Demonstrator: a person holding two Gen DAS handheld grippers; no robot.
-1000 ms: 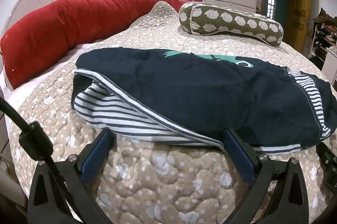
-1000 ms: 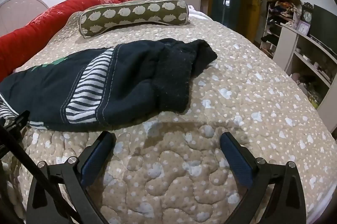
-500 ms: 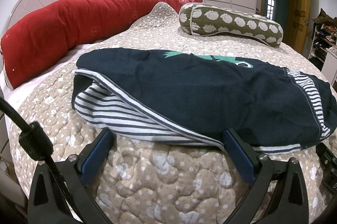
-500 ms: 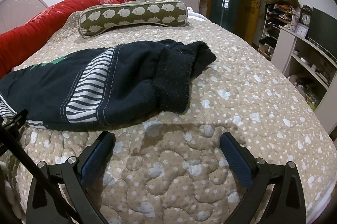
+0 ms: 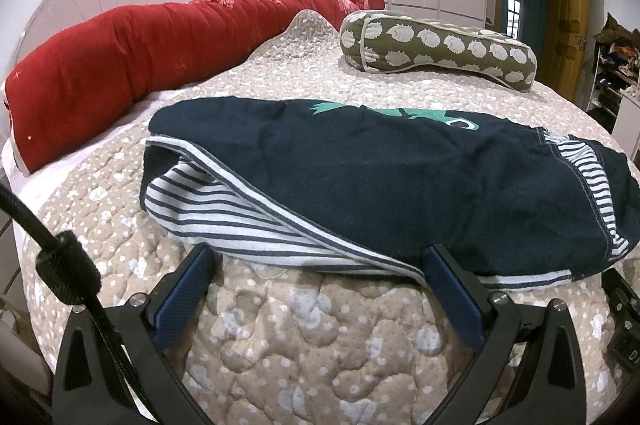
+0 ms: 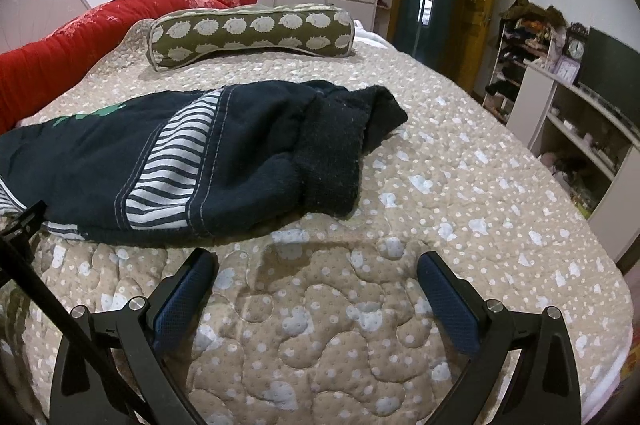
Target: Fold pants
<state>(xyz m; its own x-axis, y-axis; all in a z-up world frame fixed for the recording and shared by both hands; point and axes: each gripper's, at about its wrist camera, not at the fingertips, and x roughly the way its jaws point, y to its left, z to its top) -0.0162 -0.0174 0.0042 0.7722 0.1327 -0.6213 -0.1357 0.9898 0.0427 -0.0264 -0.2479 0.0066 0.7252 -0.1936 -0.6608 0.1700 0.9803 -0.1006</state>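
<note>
Dark navy pants [image 5: 380, 181] with a striped lining and a green print lie folded over on the quilted bed. In the right wrist view the pants [image 6: 192, 153] show a striped side panel and a dark knit cuff bunched at the right end. My left gripper [image 5: 318, 259] is open, its fingertips at the pants' near striped edge, holding nothing. My right gripper [image 6: 318, 265] is open and empty over bare quilt, just in front of the pants' near edge.
A long red bolster [image 5: 132, 57] lies along the far left. An olive patterned pillow [image 5: 436, 45] lies behind the pants. The beige quilt [image 6: 460, 209] stretches to the right. Shelves [image 6: 576, 129] stand beyond the bed's right edge.
The right gripper has crept slightly closer to the pants and turned a little. The left gripper and the pants have hardly moved.
</note>
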